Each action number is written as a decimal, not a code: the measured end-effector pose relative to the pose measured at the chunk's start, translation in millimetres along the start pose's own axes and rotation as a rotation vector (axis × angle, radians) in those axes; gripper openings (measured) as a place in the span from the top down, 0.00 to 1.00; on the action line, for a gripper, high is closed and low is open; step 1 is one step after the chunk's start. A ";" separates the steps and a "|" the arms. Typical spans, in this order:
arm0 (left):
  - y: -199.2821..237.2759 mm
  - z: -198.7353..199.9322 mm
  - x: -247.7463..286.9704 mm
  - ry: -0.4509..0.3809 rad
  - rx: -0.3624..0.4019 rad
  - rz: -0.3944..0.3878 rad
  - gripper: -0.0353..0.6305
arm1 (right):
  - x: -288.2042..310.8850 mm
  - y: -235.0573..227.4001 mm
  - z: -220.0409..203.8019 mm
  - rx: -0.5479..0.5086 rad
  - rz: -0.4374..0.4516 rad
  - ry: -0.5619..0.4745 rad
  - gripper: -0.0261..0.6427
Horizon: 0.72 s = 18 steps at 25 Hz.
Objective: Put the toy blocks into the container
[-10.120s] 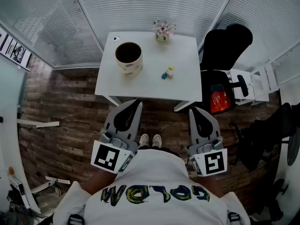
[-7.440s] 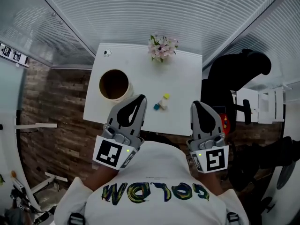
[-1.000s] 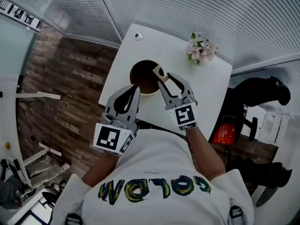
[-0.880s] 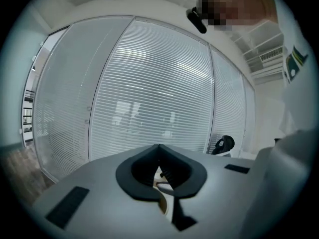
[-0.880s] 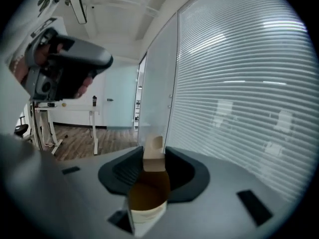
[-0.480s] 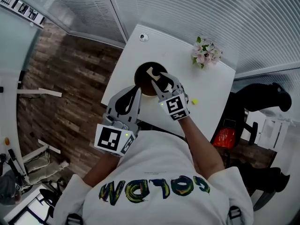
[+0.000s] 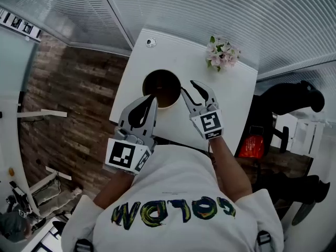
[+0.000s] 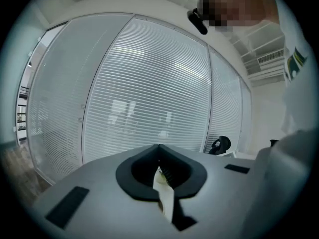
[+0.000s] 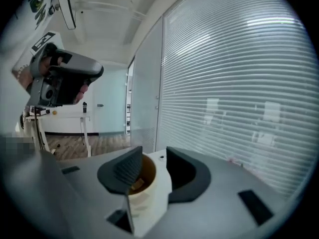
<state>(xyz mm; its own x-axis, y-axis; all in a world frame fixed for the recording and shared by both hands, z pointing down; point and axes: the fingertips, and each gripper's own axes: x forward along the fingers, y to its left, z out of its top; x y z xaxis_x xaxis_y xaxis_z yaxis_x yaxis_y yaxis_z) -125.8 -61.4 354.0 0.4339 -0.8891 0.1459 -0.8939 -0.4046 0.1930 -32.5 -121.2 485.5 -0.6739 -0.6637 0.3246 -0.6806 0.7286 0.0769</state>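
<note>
Container (image 7: 161, 88) at 9 o'clock side of bench (image 7: 231, 98); block (image 9: 138, 184) visible inside. R gripper (image 7: 188, 87) at its 3 o'clock, fingers apart, just opened wider, nothing gripped. L gripper (image 7: 152, 96) at 7 o'clock, fingers closed, empty.

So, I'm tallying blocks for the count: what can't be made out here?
Container contents: head view shows only a dark inside; in the right gripper view a finger covers most of the mouth; one tan piece shows.
Table under the right gripper (fingers just opening, holding nothing): hidden in the head view.
Small round thing at the table's far corner: too small to identify.
</note>
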 end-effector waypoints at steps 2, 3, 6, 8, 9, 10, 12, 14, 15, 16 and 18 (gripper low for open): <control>-7.0 -1.3 7.6 0.005 0.001 -0.030 0.94 | -21.6 -15.7 -3.6 0.006 -0.056 0.005 0.72; -10.9 -2.2 11.8 0.008 0.001 -0.046 0.94 | -32.5 -23.2 -6.4 0.009 -0.084 0.009 0.73; -25.5 -5.5 25.3 0.015 0.003 -0.097 0.94 | -63.6 -44.0 -17.9 0.031 -0.167 0.023 0.73; -38.9 -8.1 35.6 0.022 0.005 -0.139 0.94 | -82.8 -56.0 -26.6 0.050 -0.218 0.034 0.74; -46.4 -9.3 40.9 0.026 0.006 -0.161 0.94 | -91.9 -61.2 -30.3 0.056 -0.243 0.039 0.74; -53.8 -10.2 45.9 0.029 0.008 -0.183 0.94 | -100.3 -65.6 -33.2 0.061 -0.265 0.043 0.74; -66.9 -10.6 53.9 0.032 0.014 -0.220 0.94 | -113.4 -72.2 -37.3 0.067 -0.299 0.046 0.74; -76.3 -10.3 58.7 0.034 0.021 -0.243 0.94 | -120.6 -75.5 -40.5 0.074 -0.314 0.047 0.74; -79.5 -10.2 60.0 0.035 0.024 -0.249 0.94 | -122.4 -76.6 -42.5 0.078 -0.319 0.048 0.74; -81.6 -10.1 60.8 0.037 0.027 -0.252 0.94 | -123.4 -77.9 -44.9 0.082 -0.323 0.049 0.74; -83.5 -10.2 61.1 0.040 0.030 -0.251 0.94 | -123.6 -81.4 -52.6 0.094 -0.331 0.059 0.74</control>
<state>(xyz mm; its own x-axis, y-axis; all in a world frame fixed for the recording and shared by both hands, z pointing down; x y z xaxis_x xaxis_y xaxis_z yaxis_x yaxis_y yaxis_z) -23.5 -79.8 356.7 0.6459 -0.7513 0.1354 -0.7606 -0.6181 0.1988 121.3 -89.5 488.7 -0.3962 -0.8484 0.3509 -0.8849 0.4548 0.1006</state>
